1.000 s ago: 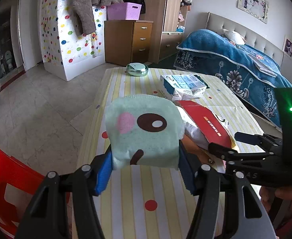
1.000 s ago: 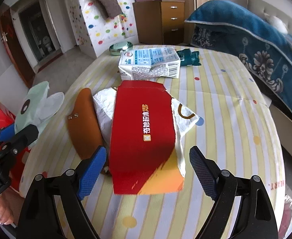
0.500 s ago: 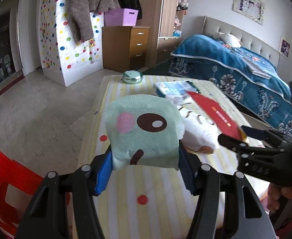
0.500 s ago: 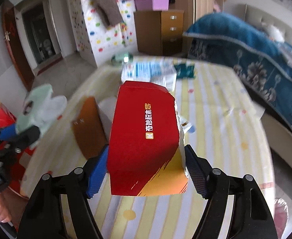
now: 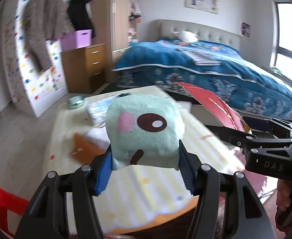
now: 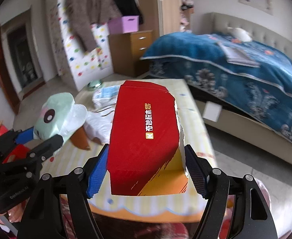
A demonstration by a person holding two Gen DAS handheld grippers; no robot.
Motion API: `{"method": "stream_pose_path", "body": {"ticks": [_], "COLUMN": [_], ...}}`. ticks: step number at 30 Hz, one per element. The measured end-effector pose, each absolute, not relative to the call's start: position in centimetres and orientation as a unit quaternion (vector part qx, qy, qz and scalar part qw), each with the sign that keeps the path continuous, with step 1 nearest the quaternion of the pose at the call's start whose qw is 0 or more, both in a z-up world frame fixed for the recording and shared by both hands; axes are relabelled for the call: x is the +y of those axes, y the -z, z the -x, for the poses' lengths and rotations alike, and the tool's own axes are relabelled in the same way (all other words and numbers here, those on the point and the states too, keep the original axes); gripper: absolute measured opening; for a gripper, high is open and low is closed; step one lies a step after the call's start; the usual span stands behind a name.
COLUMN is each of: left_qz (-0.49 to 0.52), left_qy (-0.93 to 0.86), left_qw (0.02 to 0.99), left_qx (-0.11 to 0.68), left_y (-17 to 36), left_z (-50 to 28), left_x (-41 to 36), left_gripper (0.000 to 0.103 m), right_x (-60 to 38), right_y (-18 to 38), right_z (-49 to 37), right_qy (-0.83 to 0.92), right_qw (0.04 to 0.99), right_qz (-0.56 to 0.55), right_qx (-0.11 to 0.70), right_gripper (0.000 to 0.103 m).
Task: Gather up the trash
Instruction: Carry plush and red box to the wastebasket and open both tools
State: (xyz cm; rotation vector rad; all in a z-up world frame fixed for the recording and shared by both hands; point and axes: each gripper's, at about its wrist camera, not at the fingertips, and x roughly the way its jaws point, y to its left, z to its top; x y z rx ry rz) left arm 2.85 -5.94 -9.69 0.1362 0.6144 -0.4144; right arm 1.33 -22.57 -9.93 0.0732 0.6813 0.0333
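Observation:
My left gripper (image 5: pixel 145 169) is shut on a mint-green tissue pack with a cartoon face (image 5: pixel 145 131) and holds it above the striped table (image 5: pixel 146 195). It also shows in the right wrist view (image 6: pixel 55 115). My right gripper (image 6: pixel 146 171) is shut on a flat red and orange carton (image 6: pixel 146 139), lifted off the table. The carton also shows at the right of the left wrist view (image 5: pixel 215 107). A white plastic bag (image 6: pixel 98 123), an orange-brown piece (image 5: pixel 84 147) and a blue-white pack (image 6: pixel 105 97) lie on the table.
A round metal tin (image 5: pixel 75 102) sits at the table's far end. A bed with a blue cover (image 5: pixel 205 73) stands to the right. A wooden drawer unit (image 5: pixel 86 67) and dotted cabinet (image 5: pixel 38 75) stand behind. A red chair (image 5: pixel 0 203) is at lower left.
My right gripper closed on the red carton and lifted it off the table. Both grippers rose and pulled back toward the table's near edge. The left still holds the tissue pack.

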Motion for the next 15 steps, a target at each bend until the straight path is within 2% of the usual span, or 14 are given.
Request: {"method": "stream_pose_path", "body": {"ticks": [15], "left_qz": [-0.135], "left_qy": [0.368], "left_qw": [0.878], "left_qx": [0.275], "left_y": [10.2], "left_z": [2.1], "left_x": [-23.4], "left_gripper": [0.058], "right_x": [-35.6], "right_y": [10.5], "right_z": [8.2], "right_qy": [0.144], "right_qw": [0.929], "right_qz": [-0.09], "right_qx": [0.329], "right_gripper": [0.073]}}
